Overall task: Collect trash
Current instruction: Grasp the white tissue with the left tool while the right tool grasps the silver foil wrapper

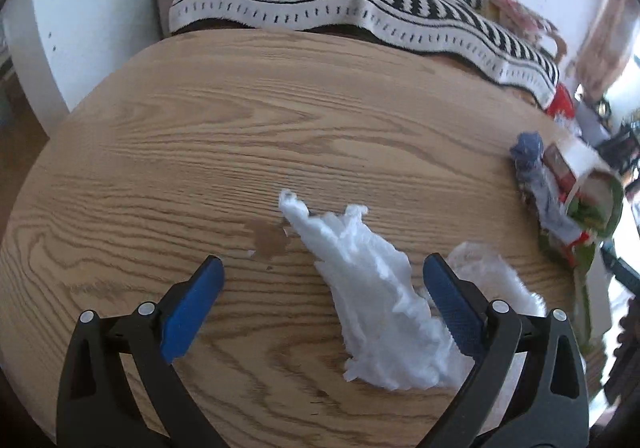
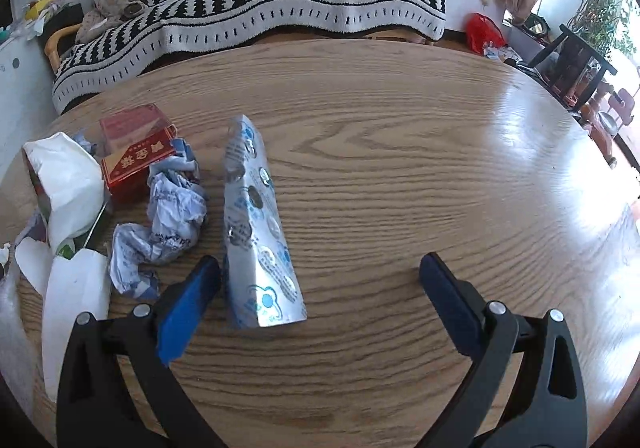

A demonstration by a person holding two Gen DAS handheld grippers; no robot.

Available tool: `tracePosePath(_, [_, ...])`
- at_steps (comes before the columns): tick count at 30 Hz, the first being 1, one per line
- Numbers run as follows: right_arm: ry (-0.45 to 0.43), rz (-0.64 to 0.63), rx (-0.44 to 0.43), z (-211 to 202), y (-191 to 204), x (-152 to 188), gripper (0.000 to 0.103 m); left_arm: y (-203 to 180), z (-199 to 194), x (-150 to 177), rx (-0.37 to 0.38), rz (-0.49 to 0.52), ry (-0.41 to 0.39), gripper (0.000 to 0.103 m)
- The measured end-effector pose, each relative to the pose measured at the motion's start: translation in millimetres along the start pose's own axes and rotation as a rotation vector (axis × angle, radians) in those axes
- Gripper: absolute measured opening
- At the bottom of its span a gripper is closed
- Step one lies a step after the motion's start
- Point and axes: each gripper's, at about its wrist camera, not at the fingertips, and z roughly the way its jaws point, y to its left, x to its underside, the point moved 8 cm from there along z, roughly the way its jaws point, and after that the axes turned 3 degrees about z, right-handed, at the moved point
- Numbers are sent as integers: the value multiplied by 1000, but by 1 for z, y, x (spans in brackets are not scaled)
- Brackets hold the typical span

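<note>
A crumpled white tissue [image 1: 372, 288] lies on the round wooden table [image 1: 200, 152], between the fingers of my open left gripper [image 1: 322, 272] and closer to the right finger. A brown stain [image 1: 270, 238] marks the wood just left of it. In the right wrist view a silver foil wrapper with blue print [image 2: 256, 232] lies lengthwise between the fingers of my open right gripper [image 2: 320, 268], right beside the left fingertip [image 2: 204, 272]. Left of it sit a crumpled blue-white paper [image 2: 168, 220], a red box [image 2: 136, 152] and a white bag [image 2: 68, 184].
A sofa under a black-and-white striped blanket [image 2: 256, 8] stands behind the table, with a plush toy [image 2: 116, 4] on it. A red bag [image 2: 484, 32] and dark chair [image 2: 576, 60] are at the far right. The same trash pile [image 1: 560, 188] shows at the table's right edge.
</note>
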Motion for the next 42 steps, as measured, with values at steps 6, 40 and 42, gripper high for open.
tracePosePath(6, [1,3,0,1,0,-2,98,22,-3,-2,-36,-84,0,97])
tracePosePath(40, [-78,49,-86,-15,7,-8,26,0,-20,-5,2,3,-82,11])
tracePosePath(42, [-78,56,-83,-15,7,-7,26,-2,-18,-5,1,11,-75,11])
